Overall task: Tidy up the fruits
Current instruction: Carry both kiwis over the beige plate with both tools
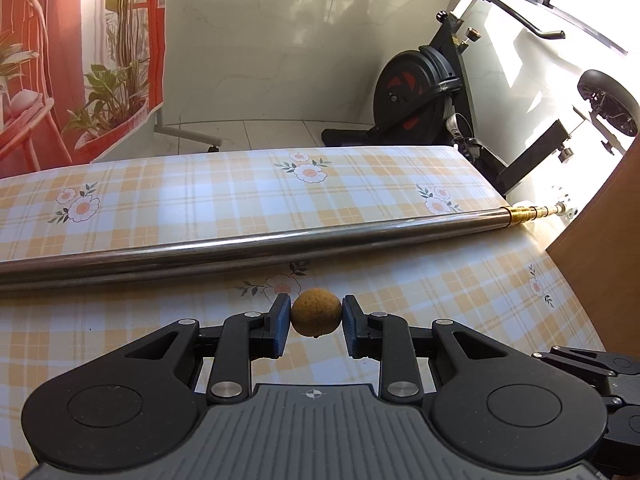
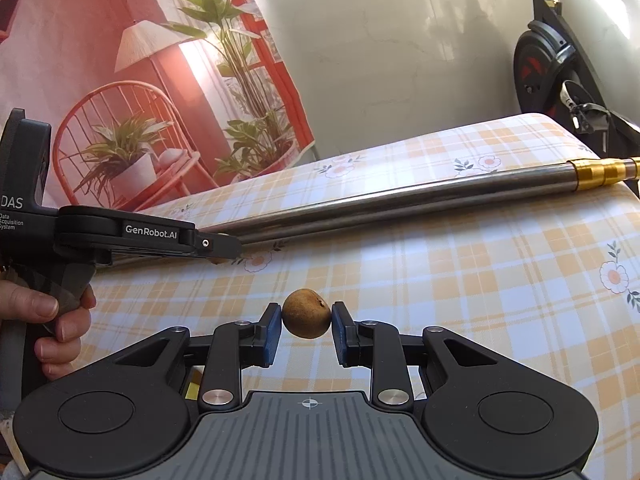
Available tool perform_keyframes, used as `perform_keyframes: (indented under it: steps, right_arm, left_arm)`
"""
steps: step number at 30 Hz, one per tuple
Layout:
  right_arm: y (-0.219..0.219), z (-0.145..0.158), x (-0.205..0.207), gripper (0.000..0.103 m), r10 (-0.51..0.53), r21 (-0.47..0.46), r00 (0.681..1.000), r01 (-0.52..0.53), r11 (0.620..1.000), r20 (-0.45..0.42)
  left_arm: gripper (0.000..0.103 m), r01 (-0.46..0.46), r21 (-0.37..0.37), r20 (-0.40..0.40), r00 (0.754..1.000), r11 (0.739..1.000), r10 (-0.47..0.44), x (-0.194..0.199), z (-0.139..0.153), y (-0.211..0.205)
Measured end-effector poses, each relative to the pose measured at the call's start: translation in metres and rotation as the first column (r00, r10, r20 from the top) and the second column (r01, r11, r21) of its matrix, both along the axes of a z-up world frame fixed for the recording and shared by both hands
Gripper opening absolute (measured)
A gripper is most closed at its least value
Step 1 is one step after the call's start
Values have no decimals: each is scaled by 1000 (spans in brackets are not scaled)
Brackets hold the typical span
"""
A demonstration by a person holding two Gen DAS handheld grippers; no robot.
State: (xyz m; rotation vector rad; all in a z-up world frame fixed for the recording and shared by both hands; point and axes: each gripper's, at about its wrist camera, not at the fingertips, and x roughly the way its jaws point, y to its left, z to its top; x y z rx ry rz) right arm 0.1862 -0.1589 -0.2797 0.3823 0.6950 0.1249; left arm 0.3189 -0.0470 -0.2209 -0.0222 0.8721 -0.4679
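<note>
Black linkages and blue pads of the left gripper (image 1: 316, 314) fill the foreground of the left wrist view, clenched on a small round tan fruit (image 1: 316, 312) held just above the plaid floral tablecloth (image 1: 460, 300). Beyond it a steel pole (image 1: 256, 242) with a brass tip lies across the table. An exercise bike (image 1: 424, 92) stands by the far wall.

From the right wrist view, the right gripper (image 2: 306, 320) likewise grips a brown round fruit (image 2: 306, 319) between its blue pads, over the same cloth. To its left, a hand (image 2: 52, 320) holds the other gripper's handle. A printed backdrop (image 2: 140, 92) of chair and plants hangs behind.
</note>
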Motion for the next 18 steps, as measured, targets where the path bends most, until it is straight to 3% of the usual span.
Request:
perform_keyframes:
  steps: [10,18]
  right_arm:
    - [23,19,-54,25,36,-3,999,-36,999,14]
    - [52,27,-87,25,109,-39,994,-108,993,19]
  left_arm:
    - [29,4,-119,18,1000,993,-2,-97,25,31]
    - [29,13,-111,4,1000,994,-13,-139,14,38]
